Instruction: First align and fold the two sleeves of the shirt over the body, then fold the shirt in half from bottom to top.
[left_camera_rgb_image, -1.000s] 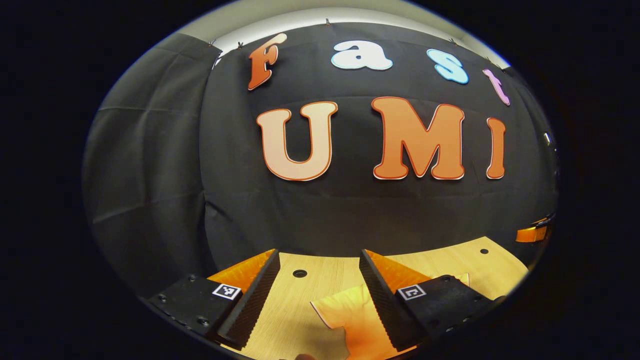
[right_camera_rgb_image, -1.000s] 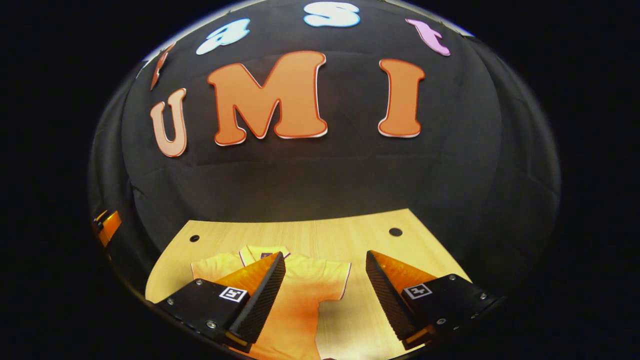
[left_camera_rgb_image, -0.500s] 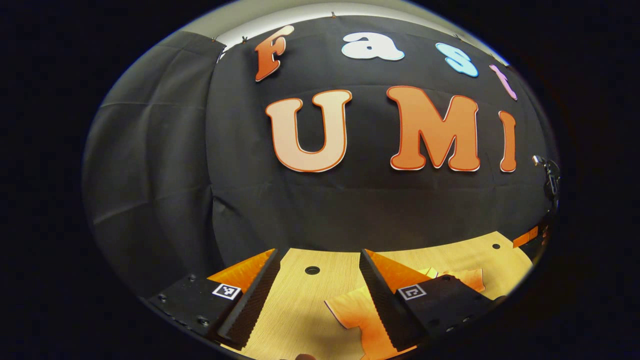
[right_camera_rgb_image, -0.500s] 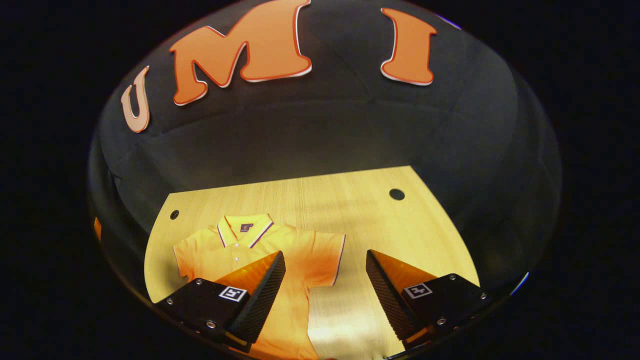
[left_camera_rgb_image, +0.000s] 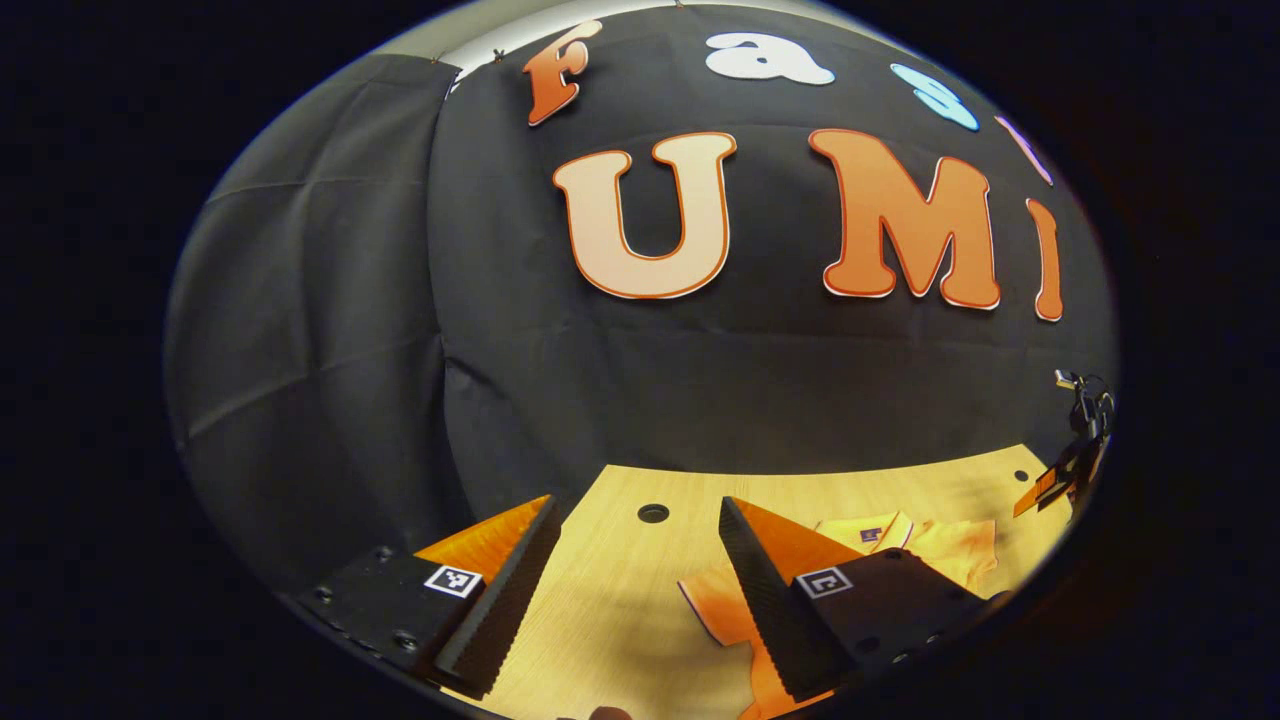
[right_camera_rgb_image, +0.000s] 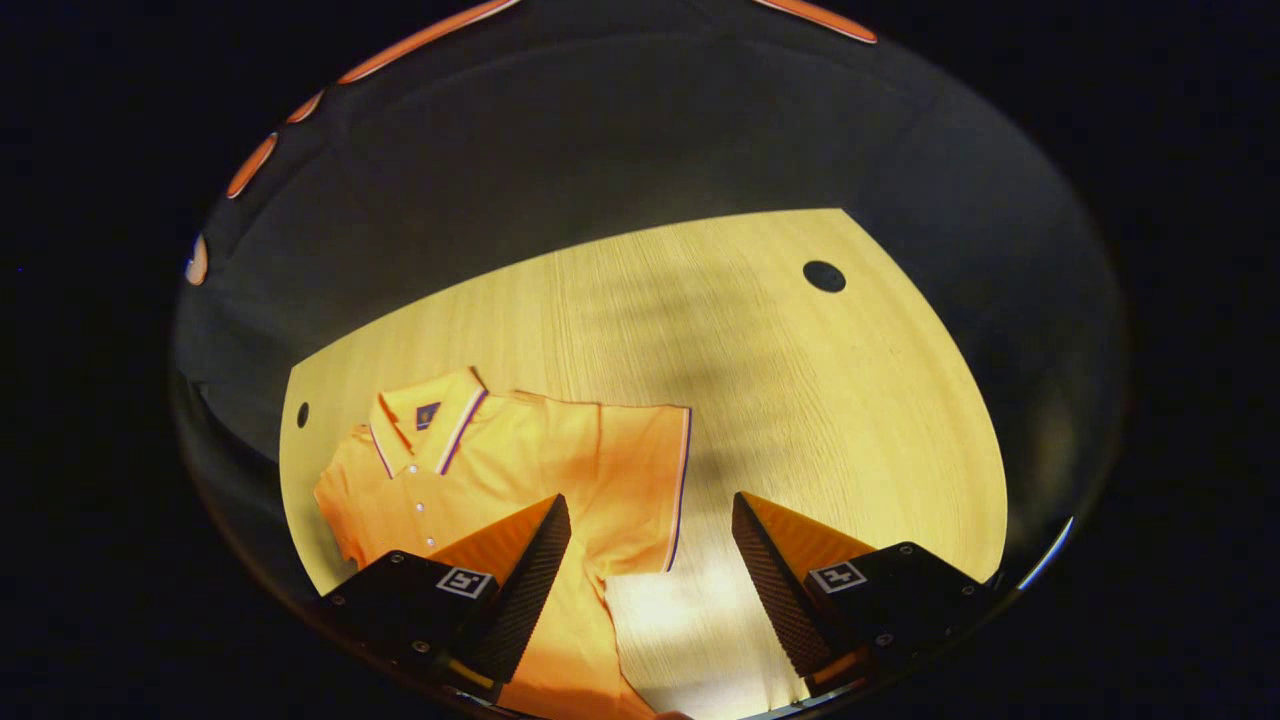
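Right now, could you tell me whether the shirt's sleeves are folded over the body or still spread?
Spread. The shirt lies flat on the table, its sleeve sticking out sideways, nothing folded over the body.

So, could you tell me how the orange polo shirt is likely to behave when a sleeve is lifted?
The shirt lies flat on the table, so it is probably thin, floppy and light. A lifted sleeve would likely drape and might drag the body along.

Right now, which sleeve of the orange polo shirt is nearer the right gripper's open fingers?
The spread-out sleeve with the dark-trimmed cuff: it lies just ahead of the right gripper. The orange polo shirt's other sleeve lies beyond the collar, at the table's edge.
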